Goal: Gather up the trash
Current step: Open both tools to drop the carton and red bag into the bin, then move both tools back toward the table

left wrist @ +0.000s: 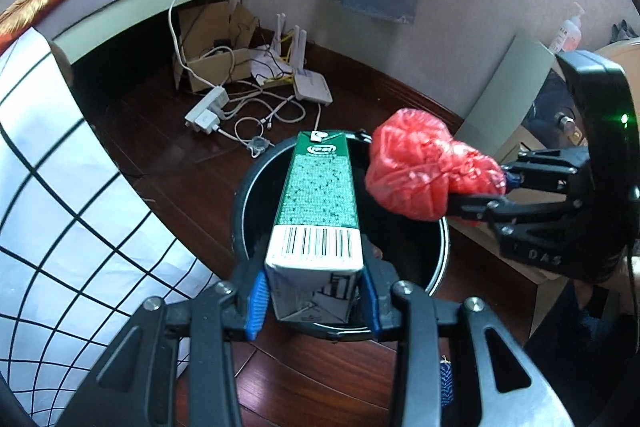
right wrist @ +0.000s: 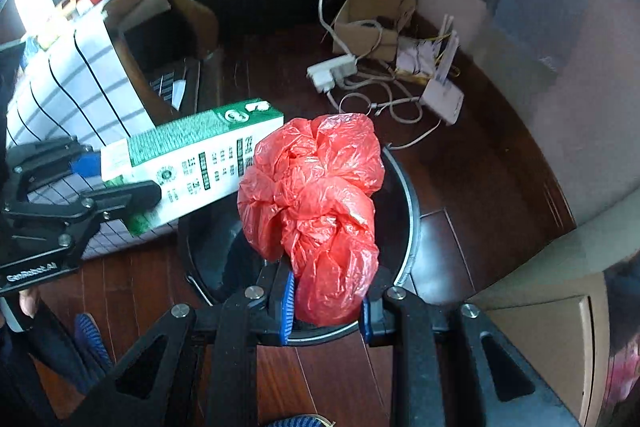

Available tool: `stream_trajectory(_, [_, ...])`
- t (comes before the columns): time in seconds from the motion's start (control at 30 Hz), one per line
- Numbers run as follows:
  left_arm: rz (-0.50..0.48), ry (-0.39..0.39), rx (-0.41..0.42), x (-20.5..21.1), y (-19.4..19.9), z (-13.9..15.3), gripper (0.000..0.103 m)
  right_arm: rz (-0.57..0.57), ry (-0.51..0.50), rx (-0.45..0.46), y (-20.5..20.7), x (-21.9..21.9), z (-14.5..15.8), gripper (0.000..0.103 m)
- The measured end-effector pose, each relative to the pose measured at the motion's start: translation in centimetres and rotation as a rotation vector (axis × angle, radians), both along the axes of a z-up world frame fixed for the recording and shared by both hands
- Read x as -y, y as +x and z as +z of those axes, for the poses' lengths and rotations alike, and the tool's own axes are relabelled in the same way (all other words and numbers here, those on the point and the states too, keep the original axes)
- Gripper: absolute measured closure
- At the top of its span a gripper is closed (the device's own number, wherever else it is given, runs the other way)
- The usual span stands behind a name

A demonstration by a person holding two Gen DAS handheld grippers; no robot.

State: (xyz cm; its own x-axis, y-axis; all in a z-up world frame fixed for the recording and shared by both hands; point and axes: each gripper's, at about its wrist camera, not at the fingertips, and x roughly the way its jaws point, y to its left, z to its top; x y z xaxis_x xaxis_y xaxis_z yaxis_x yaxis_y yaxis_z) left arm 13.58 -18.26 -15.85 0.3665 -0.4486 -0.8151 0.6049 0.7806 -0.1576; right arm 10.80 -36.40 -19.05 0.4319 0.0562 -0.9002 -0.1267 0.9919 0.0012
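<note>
I have the left gripper [left wrist: 316,291] clamped on the base end of the green-and-white milk carton [left wrist: 316,195], and the carton's long axis runs straight out from the pads and slopes down across the mouth of the black trash bin [left wrist: 240,211], its top end reaching over the far rim. My right gripper [right wrist: 326,303] is closed on the crumpled red plastic bag [right wrist: 316,195], which bulges out ahead of the pads and hangs over the same opening, toward its right side in the left wrist view. So both pieces sit above the bin, beside each other but apart; I judge that letting go should drop each one inside, the carton needing a steeper tilt first
</note>
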Motion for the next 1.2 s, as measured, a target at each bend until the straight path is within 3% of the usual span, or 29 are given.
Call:
stream_trajectory(0.03, [0.002, 0.000, -0.004, -0.1, 0.1, -0.2, 0.060, 0.016, -0.022, -0.005, 0.3, -0.4, -0.4, 0.075])
stream_trajectory(0.07, [0.020, 0.013, -0.005, -0.2, 0.4, -0.5, 0.051, 0.034, -0.065, -0.011, 0.7, -0.8, -1.1, 0.061])
stream_trajectory(0.1, [0.041, 0.030, -0.004, -0.3, 0.8, -0.7, 0.042, 0.036, -0.108, -0.016, 1.0, -0.8, -1.6, 0.014])
stream_trajectory(0.13, [0.067, 0.044, 0.002, -0.5, 1.1, -0.9, 0.025, 0.017, -0.153, -0.032, 1.3, -0.5, -2.3, 0.000])
stream_trajectory(0.17, [0.100, 0.057, 0.014, -1.0, 1.2, -0.9, 0.014, -0.001, -0.147, -0.045, 1.5, 0.0, -2.6, 0.000])
stream_trajectory(0.23, [0.156, 0.085, 0.044, -2.0, 1.1, -0.8, 0.008, -0.044, -0.117, -0.053, 1.5, 1.2, -2.7, 0.000])
stream_trajectory(0.43, [0.257, 0.095, 0.071, -4.3, 0.3, -0.9, 0.000, -0.103, -0.065, -0.007, 1.0, 1.9, -1.2, 0.000])
stream_trajectory(1.2, [0.357, 0.092, 0.200, -7.2, -2.4, 4.1, 0.000, -0.082, -0.056, 0.143, -0.8, -2.3, 4.5, 0.000])
